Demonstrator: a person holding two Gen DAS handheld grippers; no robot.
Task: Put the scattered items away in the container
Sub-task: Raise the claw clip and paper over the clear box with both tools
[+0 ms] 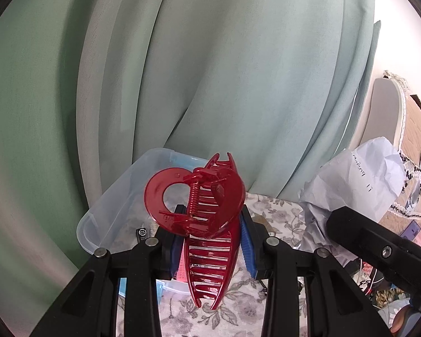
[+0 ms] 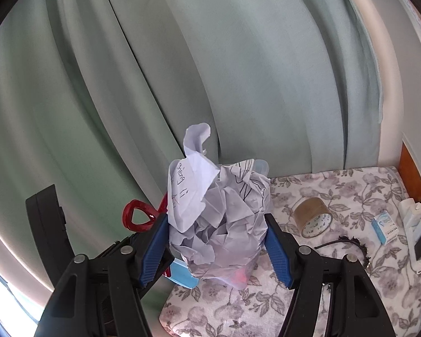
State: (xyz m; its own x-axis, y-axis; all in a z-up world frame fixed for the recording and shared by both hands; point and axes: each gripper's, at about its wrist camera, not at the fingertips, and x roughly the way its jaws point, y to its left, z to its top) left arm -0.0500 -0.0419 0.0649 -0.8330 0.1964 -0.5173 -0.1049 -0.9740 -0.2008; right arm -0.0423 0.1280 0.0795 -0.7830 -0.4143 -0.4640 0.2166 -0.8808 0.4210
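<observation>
My left gripper (image 1: pixel 212 248) is shut on a red hair claw clip (image 1: pixel 207 219), held above the near right corner of the clear plastic container (image 1: pixel 109 210). My right gripper (image 2: pixel 217 248) is shut on a crumpled ball of white paper (image 2: pixel 221 219) with handwriting on it. The paper also shows in the left wrist view (image 1: pixel 353 188), to the right of the clip. The red clip shows in the right wrist view (image 2: pixel 139 216), left of the paper. The container is mostly hidden behind the paper there; a blue latch (image 2: pixel 182 276) shows below it.
A roll of brown tape (image 2: pixel 313 219), a black toothed headband (image 2: pixel 350 245) and a small blue-and-white box (image 2: pixel 384 229) lie on the floral cloth (image 2: pixel 336 185) to the right. A white power strip (image 2: pixel 415 224) lies at the right edge. Green curtains (image 1: pixel 210 70) hang behind.
</observation>
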